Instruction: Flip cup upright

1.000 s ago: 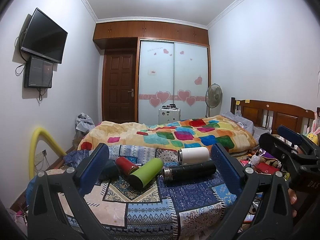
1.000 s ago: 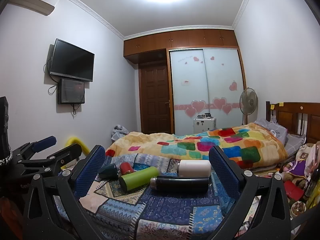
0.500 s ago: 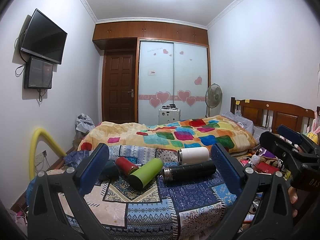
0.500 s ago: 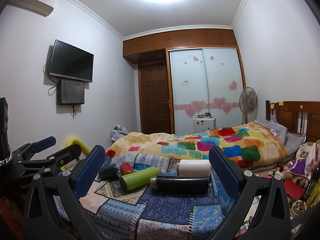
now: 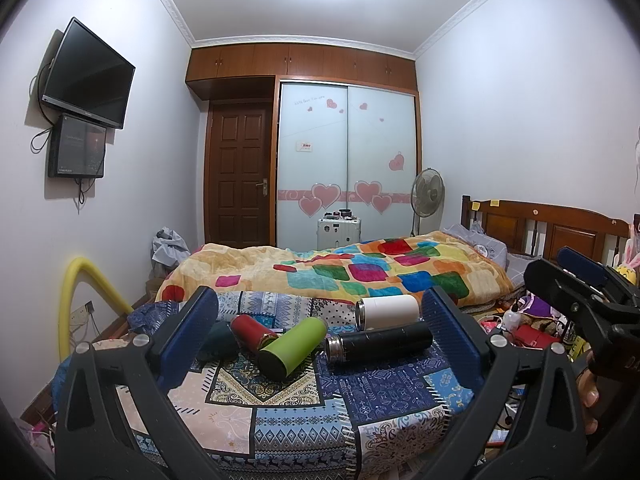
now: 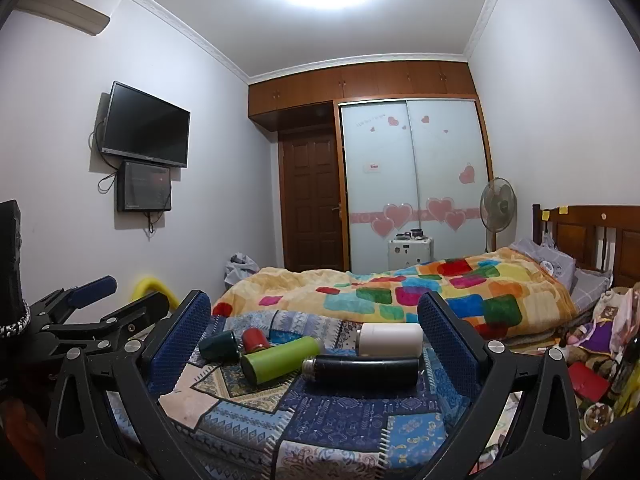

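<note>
Cups all lying flat on patchwork cloth (image 5: 280, 420) over the table: dk green cup (image 6: 218, 345) and red cup (image 6: 256, 339) far left, lime bottle (image 5: 292, 346) mid, black flask (image 5: 380, 344) and white tumbler (image 5: 388, 312) right. Left tongs (image 5: 320, 336) and right tongs (image 6: 314, 344) both spread wide, empty, hovering short of the row. Suggest one cup at a time: grip mid-body, lift clear of neighbours, rotate mouth up. Cloth is soft, so seat the base flat before release.

Five flasks (image 5: 380, 342) lie on the patchwork cloth (image 5: 304, 412), the bed (image 5: 340, 272) behind them.
</note>
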The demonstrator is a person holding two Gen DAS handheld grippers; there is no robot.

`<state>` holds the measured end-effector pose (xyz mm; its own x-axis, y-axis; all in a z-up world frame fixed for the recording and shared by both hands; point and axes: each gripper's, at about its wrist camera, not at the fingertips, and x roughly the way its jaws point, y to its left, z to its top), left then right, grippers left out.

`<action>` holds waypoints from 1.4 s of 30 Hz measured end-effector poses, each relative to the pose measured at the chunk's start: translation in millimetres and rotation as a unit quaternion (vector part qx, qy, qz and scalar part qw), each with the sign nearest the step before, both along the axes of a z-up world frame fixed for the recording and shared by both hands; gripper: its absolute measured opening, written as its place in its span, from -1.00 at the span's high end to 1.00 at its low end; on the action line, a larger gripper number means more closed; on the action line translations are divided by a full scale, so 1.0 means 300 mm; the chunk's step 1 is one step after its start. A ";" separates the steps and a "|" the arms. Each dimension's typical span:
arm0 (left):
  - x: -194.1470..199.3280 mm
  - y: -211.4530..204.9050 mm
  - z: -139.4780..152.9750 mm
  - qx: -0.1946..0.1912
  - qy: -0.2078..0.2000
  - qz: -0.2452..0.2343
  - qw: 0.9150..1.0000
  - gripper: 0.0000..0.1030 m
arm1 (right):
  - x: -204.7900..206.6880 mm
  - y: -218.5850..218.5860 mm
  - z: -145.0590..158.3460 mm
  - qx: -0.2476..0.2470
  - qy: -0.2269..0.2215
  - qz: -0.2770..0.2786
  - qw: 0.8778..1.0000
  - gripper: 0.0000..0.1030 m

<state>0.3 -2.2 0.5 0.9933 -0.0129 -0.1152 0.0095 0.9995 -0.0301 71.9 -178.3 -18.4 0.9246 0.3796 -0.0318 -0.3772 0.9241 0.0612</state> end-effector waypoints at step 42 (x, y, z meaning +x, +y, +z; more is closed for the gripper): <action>0.206 0.061 -0.096 0.000 0.036 -0.005 0.999 -1.00 | 0.196 0.000 -0.065 -0.043 0.050 0.001 0.998 -1.00</action>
<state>62.1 16.1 -28.3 0.9820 -0.0236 -0.1872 0.0180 0.9993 -0.0314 130.6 -178.4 -37.8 0.9146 0.3725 -0.1574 -0.3743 0.9271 0.0191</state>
